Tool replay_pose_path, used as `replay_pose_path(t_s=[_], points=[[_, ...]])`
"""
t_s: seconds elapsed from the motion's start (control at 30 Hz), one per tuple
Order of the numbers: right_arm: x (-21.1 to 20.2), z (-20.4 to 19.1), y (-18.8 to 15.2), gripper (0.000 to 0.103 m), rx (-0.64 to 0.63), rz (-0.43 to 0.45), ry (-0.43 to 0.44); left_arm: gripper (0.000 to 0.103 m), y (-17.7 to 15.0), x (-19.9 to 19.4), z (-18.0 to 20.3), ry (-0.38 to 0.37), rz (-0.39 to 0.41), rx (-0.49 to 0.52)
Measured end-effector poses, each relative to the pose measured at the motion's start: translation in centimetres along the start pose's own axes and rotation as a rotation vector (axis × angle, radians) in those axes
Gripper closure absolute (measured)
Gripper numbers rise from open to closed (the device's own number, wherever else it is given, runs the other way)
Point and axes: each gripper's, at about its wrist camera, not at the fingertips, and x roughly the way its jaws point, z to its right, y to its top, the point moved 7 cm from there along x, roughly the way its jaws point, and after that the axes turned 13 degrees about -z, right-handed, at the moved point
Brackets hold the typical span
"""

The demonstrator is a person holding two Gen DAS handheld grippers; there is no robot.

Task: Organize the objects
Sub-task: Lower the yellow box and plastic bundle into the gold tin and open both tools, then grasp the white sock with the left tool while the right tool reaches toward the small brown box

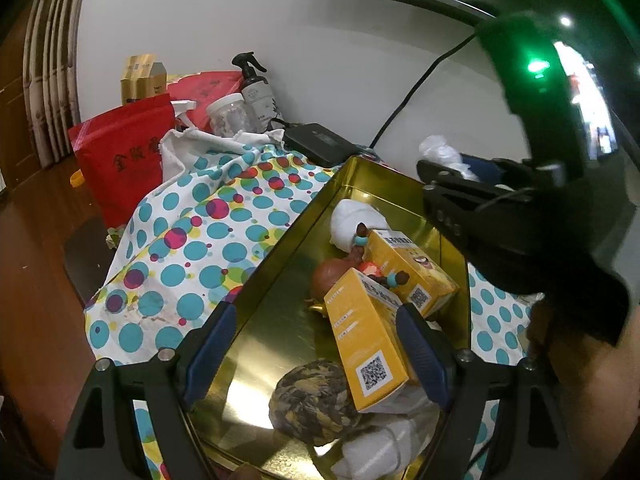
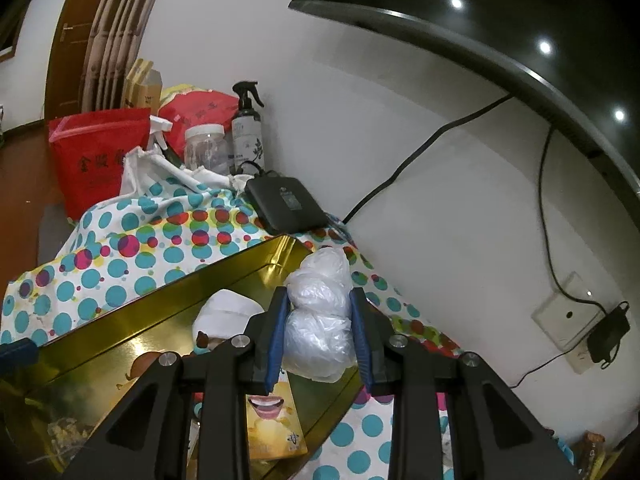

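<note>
A crumpled white plastic bag [image 2: 320, 316] is gripped between the blue pads of the right tongs [image 2: 319, 334] and held over the far corner of a gold tin [image 2: 132, 312], which rests on a spotted cloth [image 2: 160, 240]. The left tongs [image 1: 320, 354] are spread apart and hold nothing; between their blue pads a yellow box [image 1: 362, 340] is seen leaning inside the tin, its edge close against the right pad, though contact cannot be confirmed. Just beyond it lies a second yellow box [image 1: 412, 268], with a small figurine [image 1: 360, 256] and a white bundle [image 1: 356, 216] farther ahead. A dark, mottled ball [image 1: 310, 400] lies nearest the left tongs. Well beyond both tongs, a spray bottle [image 2: 247, 128], a clear jar [image 2: 205, 148], a red bag [image 2: 94, 160] and a black device [image 2: 286, 202] are seen by the wall.
</note>
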Motion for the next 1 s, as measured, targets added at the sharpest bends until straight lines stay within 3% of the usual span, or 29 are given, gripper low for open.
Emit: replay_pose_path(t_s=[0.23, 0.3, 0.37, 0.6, 0.67, 0.73, 1.0], points=[[2.0, 1.1, -0.2, 0.071, 0.066, -0.031, 0.041, 0.019, 0.1, 0.0, 0.0, -0.004, 0.003, -0.002], [1.6, 1.4, -0.1, 0.057, 0.083, -0.009, 0.054, 0.019, 0.1, 0.0, 0.0, -0.006, 0.005, 0.001], [0.9, 1.9, 0.0, 0.036, 0.101, 0.022, 0.045, 0.019, 0.1, -0.1, 0.2, -0.007, 0.005, 0.004], [-3.7, 3.5, 0.8, 0.033, 0.121, 0.109, 0.045, 0.019, 0.7, -2.8, 1.5, -0.015, 0.077, 0.027], [-6.0, 5.0, 0.3, 0.015, 0.149, 0.147, 0.028, 0.019, 0.7, -3.4, 1.8, -0.021, 0.094, 0.031], [-8.1, 7.0, -1.2, 0.007, 0.186, 0.176, 0.011, 0.019, 0.4, -3.9, 2.6, -0.023, 0.105, 0.051], [-9.4, 14.9, -13.7, 0.006, 0.335, 0.082, -0.100, 0.019, -2.2, -5.4, 7.8, -0.042, 0.141, 0.173]])
